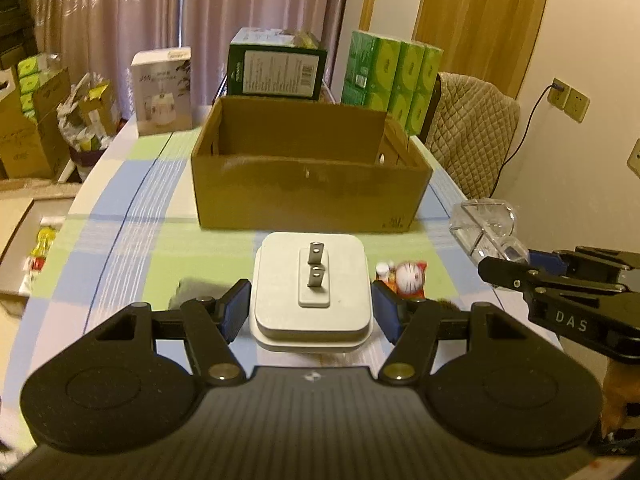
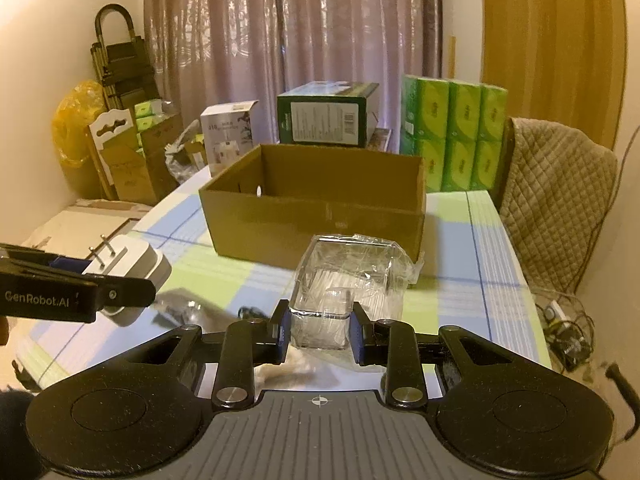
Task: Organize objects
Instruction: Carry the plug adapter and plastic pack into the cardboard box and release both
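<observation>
I have both grippers loaded and raised short of the cardboard box [image 1: 308, 184], so I judge this to be the carry step, with the drop still to come. My left gripper [image 1: 310, 306] has its fingers closed against the two sides of the white charger [image 1: 311, 292], prongs facing forward; in the left wrist view the box sits at 12 o'clock from it, open at the top. My right gripper [image 2: 318, 326] is clamped narrowly on the clear plastic container [image 2: 344, 288], with the box again at about 12 o'clock. On the checked tablecloth [image 1: 132, 240] a small cat figurine [image 1: 408, 278] waits at 3 o'clock of the charger. Next, I think, each load must clear the near wall, then be released inside without the grippers colliding.
</observation>
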The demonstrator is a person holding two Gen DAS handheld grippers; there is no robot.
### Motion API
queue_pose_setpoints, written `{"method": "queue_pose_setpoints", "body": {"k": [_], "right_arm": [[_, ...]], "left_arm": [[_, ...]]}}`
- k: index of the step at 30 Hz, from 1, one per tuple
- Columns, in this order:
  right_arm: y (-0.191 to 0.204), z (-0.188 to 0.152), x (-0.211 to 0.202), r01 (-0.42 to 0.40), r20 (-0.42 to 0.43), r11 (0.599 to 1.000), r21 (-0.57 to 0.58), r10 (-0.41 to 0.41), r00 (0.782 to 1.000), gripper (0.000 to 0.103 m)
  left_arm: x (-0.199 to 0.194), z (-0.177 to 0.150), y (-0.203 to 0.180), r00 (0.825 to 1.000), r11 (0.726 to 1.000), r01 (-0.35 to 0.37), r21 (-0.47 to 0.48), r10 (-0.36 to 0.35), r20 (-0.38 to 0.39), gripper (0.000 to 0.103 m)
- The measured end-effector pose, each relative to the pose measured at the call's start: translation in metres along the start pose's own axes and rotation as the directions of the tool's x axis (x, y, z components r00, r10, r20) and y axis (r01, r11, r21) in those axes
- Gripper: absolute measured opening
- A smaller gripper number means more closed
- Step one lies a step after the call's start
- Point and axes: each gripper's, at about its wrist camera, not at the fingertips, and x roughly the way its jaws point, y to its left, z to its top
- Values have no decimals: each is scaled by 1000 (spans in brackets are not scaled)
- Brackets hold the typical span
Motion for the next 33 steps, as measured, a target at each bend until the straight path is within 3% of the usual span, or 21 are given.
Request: {"method": "queue_pose_setpoints", "body": {"k": [8, 17, 24, 33], "right_arm": [[-26, 64, 50, -12, 1, 999, -41, 12, 1000, 26], [-53, 123, 126, -27, -38, 999, -37, 25, 999, 26], [-62, 137, 169, -39, -73, 999, -32, 36, 997, 26], [-73, 135, 207, -48, -111, 999, 9, 49, 993, 26]], "left_arm": [[46, 79, 3, 1000, 998, -4, 64, 3, 15, 60], [113, 153, 25, 999, 998, -40, 55, 40, 16, 60], [154, 173, 43, 998, 998, -54, 29, 55, -22, 60], [197, 170, 57, 995, 998, -61, 20, 63, -79, 60]]}}
